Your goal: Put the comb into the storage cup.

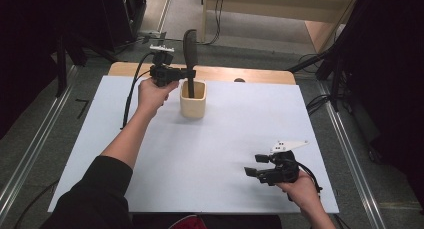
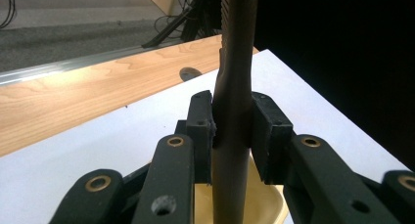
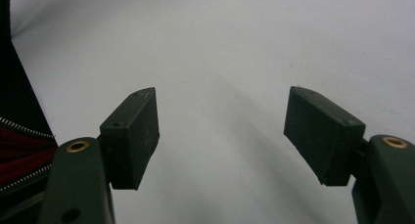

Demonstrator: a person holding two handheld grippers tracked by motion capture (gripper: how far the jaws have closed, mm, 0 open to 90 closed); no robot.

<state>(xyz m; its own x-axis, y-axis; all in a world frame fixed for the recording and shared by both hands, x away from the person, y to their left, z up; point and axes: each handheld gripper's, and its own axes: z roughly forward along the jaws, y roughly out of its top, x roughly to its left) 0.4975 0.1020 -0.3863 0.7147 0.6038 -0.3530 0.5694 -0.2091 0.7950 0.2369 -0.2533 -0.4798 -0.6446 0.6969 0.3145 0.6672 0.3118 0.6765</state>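
The surface (image 1: 200,154) is a wide white sheet laid over a wooden top, whose bare wood shows as a strip along the far edge (image 1: 250,74). Beyond it lies a grey carpeted floor (image 1: 250,51) with cables and dark stands to either side.

The person's left forearm, in a dark sleeve (image 1: 95,194), reaches from the near left corner toward the far part of the surface. The right hand (image 1: 302,189) rests near the near right corner.

A cream, square-sided cup (image 1: 193,106) stands upright on the far middle of the surface, well apart from the right hand. A long dark utensil (image 1: 189,49) with a broad upper end stands nearly upright in the cup, its lower end down inside and its top rising well above the rim.

The left gripper (image 1: 187,76) is held level just above the cup's rim, and its jaws are clamped on the utensil's handle. In the left gripper view the left gripper (image 2: 232,131) has both pads pressed against the handle (image 2: 235,87) from either side, with the cup's (image 2: 266,204) yellowish inside just below.

The right gripper (image 1: 256,165) sits low over the white sheet, pointing toward the left. In the right gripper view the right gripper (image 3: 222,131) has its jaws wide apart, with bare white sheet between them.
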